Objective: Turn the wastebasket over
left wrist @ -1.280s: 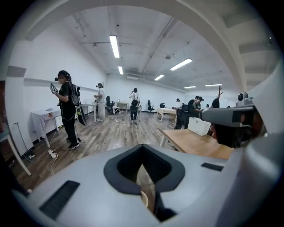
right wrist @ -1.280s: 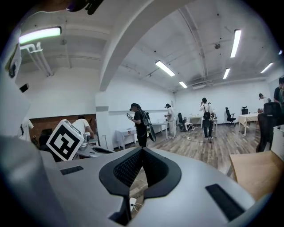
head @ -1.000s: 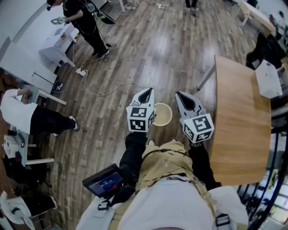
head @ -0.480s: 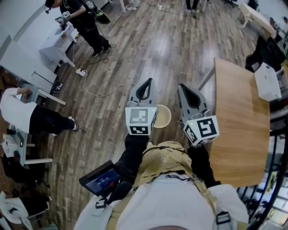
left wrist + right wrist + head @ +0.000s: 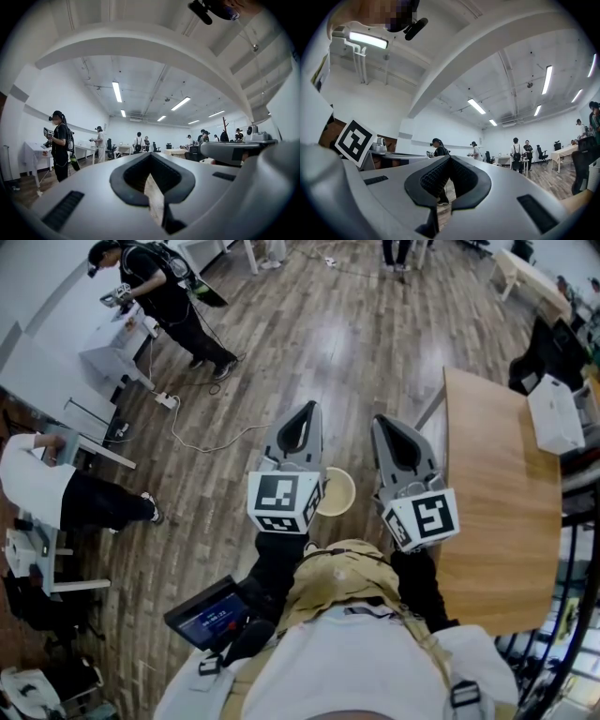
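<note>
A tablet (image 5: 211, 615) sits at the person's hip. In front of the chest, 2 grippers are held side by side and apart. The left gripper (image 5: 306, 414) has its jaws clenched on nothing. The right gripper (image 5: 387, 426) is closed and empty too. Below and between them the wastebasket (image 5: 337, 491) stands on the wood floor (image 5: 309, 324), mouth up, its left edge hidden by the left gripper. To the right a table (image 5: 497, 502) bears a white box (image 5: 553, 416). Farther off a cable (image 5: 202, 437) lies on the floor, and 2 people (image 5: 164, 292) are at the left.
</note>
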`<action>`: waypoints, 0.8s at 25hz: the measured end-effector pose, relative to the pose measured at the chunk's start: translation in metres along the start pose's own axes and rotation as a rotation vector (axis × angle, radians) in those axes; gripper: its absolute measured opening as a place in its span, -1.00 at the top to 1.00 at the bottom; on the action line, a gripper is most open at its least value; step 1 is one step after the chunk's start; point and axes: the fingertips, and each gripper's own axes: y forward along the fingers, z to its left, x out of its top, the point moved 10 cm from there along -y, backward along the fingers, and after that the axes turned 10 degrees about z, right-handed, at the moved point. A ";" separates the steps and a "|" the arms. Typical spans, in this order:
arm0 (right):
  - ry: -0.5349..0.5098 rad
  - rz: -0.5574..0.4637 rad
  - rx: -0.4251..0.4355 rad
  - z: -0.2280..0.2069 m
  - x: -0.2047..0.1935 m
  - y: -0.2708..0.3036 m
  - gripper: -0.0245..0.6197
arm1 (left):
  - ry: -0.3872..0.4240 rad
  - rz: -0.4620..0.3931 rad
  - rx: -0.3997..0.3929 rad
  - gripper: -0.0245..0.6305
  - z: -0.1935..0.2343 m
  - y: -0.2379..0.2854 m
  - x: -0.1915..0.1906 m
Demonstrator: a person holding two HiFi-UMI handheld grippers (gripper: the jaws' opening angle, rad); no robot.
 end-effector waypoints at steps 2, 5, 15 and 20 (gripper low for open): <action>0.002 -0.005 -0.001 -0.001 0.001 0.002 0.86 | 0.002 -0.003 -0.003 0.92 0.001 0.002 0.001; 0.001 -0.009 -0.009 -0.006 0.002 0.004 0.86 | 0.006 -0.003 -0.004 0.92 0.001 0.007 0.003; -0.002 0.004 -0.015 -0.008 0.002 0.016 0.86 | -0.001 0.028 -0.007 0.92 0.012 0.017 0.000; 0.001 0.010 -0.020 -0.008 0.000 0.022 0.86 | 0.005 0.035 -0.009 0.92 0.016 0.021 -0.001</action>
